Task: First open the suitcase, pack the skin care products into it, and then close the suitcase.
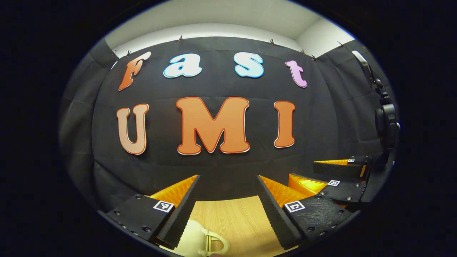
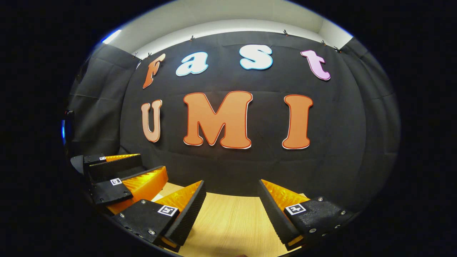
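Item one: my left gripper (image 1: 228,200), jaws released, above the wooden counter (image 1: 235,221). Item two: right gripper (image 2: 232,207), jaws released. Cream suitcase handle (image 1: 210,244) below my left jaws.

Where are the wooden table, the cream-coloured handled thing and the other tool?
Wooden table (image 2: 232,221): right gripper view, bare top.
Cream handled object (image 1: 200,241): left gripper view, its body.
Right tool (image 1: 334,175): left gripper view, between fingertips.
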The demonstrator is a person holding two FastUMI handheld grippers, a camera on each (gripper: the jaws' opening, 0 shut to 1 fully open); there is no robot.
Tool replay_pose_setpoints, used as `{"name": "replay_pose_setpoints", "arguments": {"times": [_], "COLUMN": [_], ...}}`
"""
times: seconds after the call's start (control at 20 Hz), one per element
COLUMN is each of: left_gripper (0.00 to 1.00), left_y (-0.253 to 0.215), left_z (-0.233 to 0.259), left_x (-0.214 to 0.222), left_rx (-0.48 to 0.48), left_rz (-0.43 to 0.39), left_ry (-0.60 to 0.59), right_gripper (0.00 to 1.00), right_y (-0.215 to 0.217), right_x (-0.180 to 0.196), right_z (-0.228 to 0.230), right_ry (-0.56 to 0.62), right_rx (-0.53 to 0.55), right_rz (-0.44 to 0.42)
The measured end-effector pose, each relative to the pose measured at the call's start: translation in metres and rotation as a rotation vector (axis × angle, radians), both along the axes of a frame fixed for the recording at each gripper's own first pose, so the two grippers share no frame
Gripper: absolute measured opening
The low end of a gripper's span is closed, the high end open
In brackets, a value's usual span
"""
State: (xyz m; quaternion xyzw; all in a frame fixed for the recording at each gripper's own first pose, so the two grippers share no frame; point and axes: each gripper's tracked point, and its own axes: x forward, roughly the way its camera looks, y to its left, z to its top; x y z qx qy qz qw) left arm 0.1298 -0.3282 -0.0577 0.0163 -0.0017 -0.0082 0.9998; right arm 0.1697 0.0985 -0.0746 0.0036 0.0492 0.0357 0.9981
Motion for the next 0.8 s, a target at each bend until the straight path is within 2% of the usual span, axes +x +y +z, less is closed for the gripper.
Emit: {"name": "replay_pose_setpoints", "arguments": {"times": [0.15,0.3,0.6,0.8], "left_gripper": [0.97,0.96,0.96,0.97], "left_y": [0.011,0.025,0.054,0.065], "left_z": [0.003,-0.011,-0.032,-0.035], "left_x": [0.003,0.002,-0.003,-0.007], "left_rx": [0.045,0.029,-0.011,0.006], "left_rz": [0.042,0.058,0.139,0.166], "left_ry": [0.015,0.029,0.059,0.055], "right_gripper": [0.94,0.94,0.94,0.94], "right_y": [0.006,0.007,0.0,-0.002], "right_x": [-0.001,-0.001,0.001,0.004], "right_z": [-0.006,-0.009,-0.018,-0.026], "right_ry": [0.005,0.008,0.017,0.036], "right_rx": [-0.008,0.007,0.013,0.024], "right_rz": [0.005,0.004,-0.024,-0.028]}}
